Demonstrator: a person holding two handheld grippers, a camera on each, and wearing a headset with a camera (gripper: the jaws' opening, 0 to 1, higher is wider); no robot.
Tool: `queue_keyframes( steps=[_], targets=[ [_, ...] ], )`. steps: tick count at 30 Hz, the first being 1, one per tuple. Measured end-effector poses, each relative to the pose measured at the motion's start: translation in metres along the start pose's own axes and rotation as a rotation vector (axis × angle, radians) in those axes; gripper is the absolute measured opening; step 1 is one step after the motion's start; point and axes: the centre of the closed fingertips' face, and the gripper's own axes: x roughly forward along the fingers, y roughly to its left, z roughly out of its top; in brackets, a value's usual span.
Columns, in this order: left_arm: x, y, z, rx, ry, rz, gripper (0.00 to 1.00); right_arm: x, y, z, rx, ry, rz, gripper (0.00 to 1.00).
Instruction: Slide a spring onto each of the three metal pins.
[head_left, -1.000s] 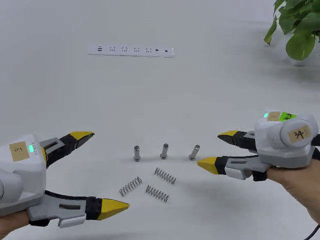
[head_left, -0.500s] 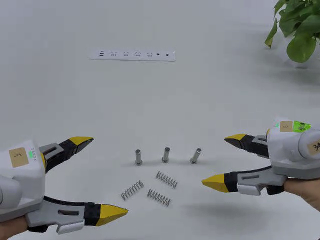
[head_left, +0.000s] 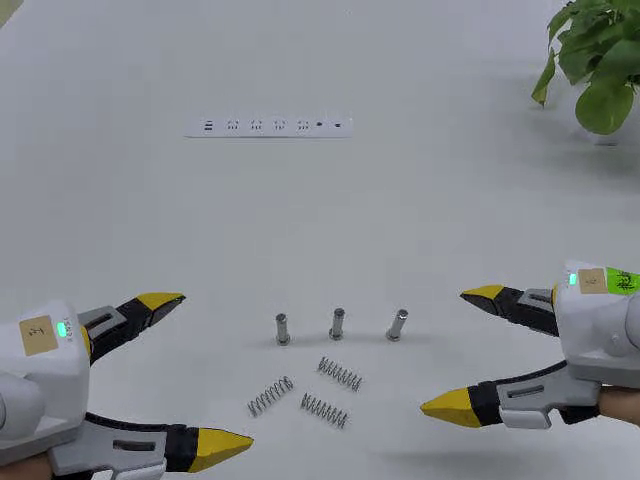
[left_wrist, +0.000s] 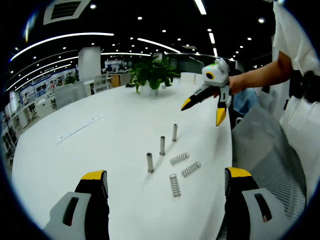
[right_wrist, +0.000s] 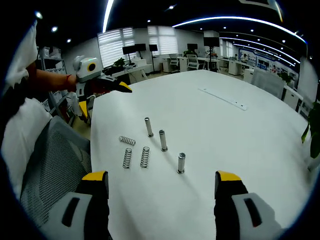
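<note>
Head view, looking down on the white table (head_left: 450, 200). You hold the left gripper (head_left: 215, 368) at 8 o'clock from the pins. Its two yellow-tipped jaws are spread wide with nothing between them, and the tips point toward 3 o'clock. You hold the right gripper (head_left: 443, 350) at 4 o'clock from the pins. It is equally wide open and empty, its tips point toward 9 o'clock, and your right hand (head_left: 622, 405) is wrapped under its white body. Both grippers are clear of the parts. The first pin (head_left: 283, 328), second pin (head_left: 337, 323) and third pin (head_left: 398, 324) stand upright in a row running from 9 to 3 o'clock, each bare. Just beside them at 6 o'clock, the first spring (head_left: 270, 396), second spring (head_left: 340, 374) and third spring (head_left: 324, 410) lie flat on the table, apart from one another. A power strip (head_left: 268, 125) lies well away at 12 o'clock, and a plant (head_left: 595, 60) stands at 2 o'clock. In the left gripper view, your right forearm (left_wrist: 255, 77) reaches in, extended above the table.
</note>
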Motion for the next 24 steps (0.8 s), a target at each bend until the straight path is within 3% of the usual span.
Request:
queue_keyframes(
  steps=[15,18,21,23,24],
  targets=[
    [0.003,-0.006,-0.026,0.012,0.116,-0.006,0.91,-0.011,0.009,-0.004,-0.007,-0.037,0.015,0.92],
    [0.003,-0.005,-0.036,0.001,0.158,-0.007,0.87,-0.012,0.01,-0.005,-0.005,-0.041,0.018,0.92],
    [0.005,-0.004,-0.039,0.0,0.171,-0.008,0.85,-0.013,0.01,-0.008,-0.004,-0.043,0.018,0.92],
    [0.005,-0.003,-0.048,-0.014,0.223,-0.001,0.82,-0.014,0.01,-0.01,-0.003,-0.045,0.017,0.92],
    [0.007,-0.004,-0.048,-0.004,0.219,-0.002,0.8,-0.015,0.009,-0.011,-0.002,-0.046,0.016,0.92]
  ],
)
